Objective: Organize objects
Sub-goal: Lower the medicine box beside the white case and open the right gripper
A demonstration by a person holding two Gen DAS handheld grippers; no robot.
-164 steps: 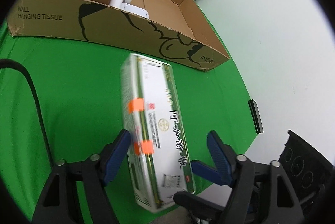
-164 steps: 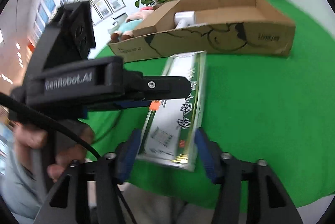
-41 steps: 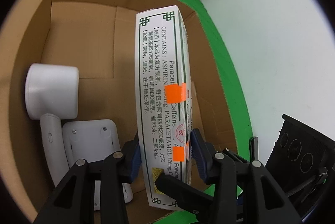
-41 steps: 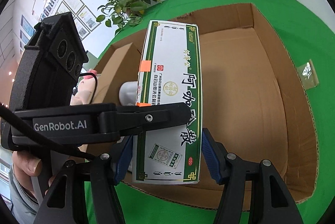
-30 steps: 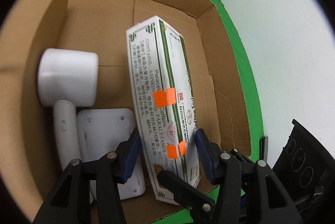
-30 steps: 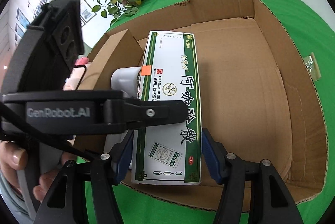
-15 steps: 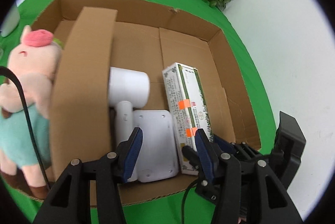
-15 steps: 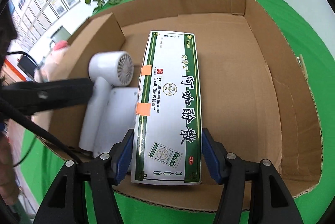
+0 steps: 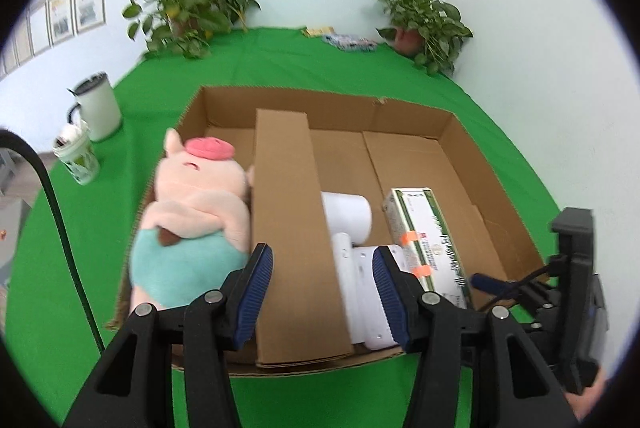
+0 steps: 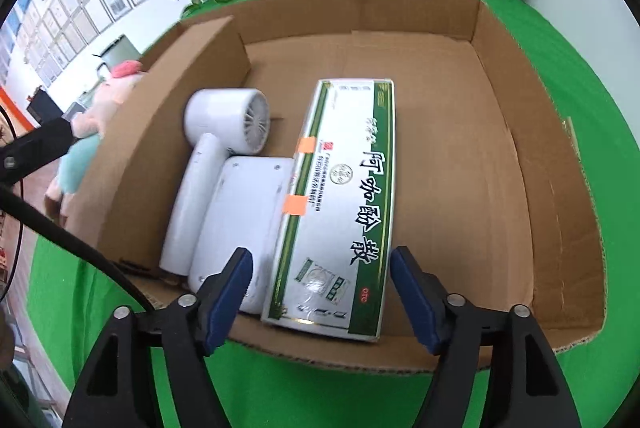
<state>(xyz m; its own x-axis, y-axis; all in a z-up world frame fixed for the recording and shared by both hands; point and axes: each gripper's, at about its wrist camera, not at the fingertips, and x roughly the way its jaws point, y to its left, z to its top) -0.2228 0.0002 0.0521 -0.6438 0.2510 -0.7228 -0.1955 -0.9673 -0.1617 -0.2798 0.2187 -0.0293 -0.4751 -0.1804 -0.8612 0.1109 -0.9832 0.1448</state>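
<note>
Tabletop: the green cloth-covered tabletop (image 9: 280, 68) carries all the things; two potted plants stand at its far edge.

Box: the large open brown cardboard box (image 10: 500, 164) lies in the middle, with a tall cardboard divider (image 9: 292, 228) that cuts it into two compartments.

Medicine box: the long white and green medicine box with orange tape tabs (image 10: 344, 204) now lies flat on the floor of the right compartment. One second ago it was held on its edge between both grippers above the box; now nothing holds it.

Neighbours: the white hair dryer (image 10: 224, 132) and the flat white plastic device (image 10: 244, 212) lie just beside it on its left; its long side seems to touch the device.

Plush: the pink plush pig in teal clothes (image 9: 192, 216) lies in the left compartment.

Right gripper: the right gripper (image 10: 320, 292) has its jaws wide apart, on both sides of the near end of the medicine box, not touching it.

Left gripper: the left gripper (image 9: 324, 284) has pulled back and up; its jaws are open and empty.

Meaning: the placing of this item seems finished, so both grippers are free for the next object.
</note>
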